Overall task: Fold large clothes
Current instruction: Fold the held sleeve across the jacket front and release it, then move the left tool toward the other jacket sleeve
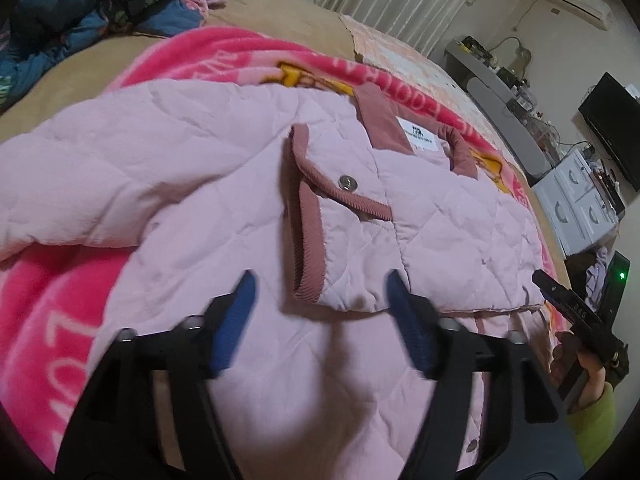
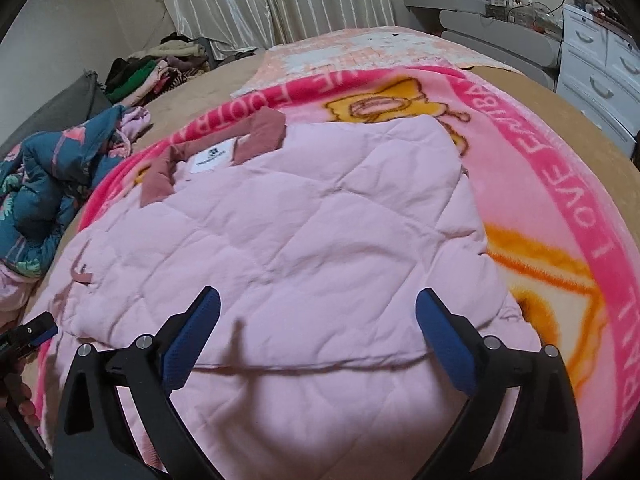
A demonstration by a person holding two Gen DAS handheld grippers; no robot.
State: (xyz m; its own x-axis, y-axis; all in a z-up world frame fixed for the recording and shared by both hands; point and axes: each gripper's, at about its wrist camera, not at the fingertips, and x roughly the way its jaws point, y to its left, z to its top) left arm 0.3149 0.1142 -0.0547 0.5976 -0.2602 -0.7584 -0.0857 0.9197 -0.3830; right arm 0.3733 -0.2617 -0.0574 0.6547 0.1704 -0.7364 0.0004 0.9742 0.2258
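Observation:
A pale pink quilted jacket with dusty-rose corduroy trim lies on a bright pink blanket on the bed. Its collar with a white label points away from me, and a trimmed flap with a metal snap lies folded over the front. My left gripper hovers open just above the flap's lower corner, holding nothing. In the right wrist view one side of the jacket is folded inward, the collar at the far left. My right gripper is open over the folded panel's near edge.
A blue patterned quilt is bunched at the bed's left side. Piled clothes sit by the curtains. White drawers and a cluttered grey shelf stand right of the bed. A hand holds the other gripper at the right edge.

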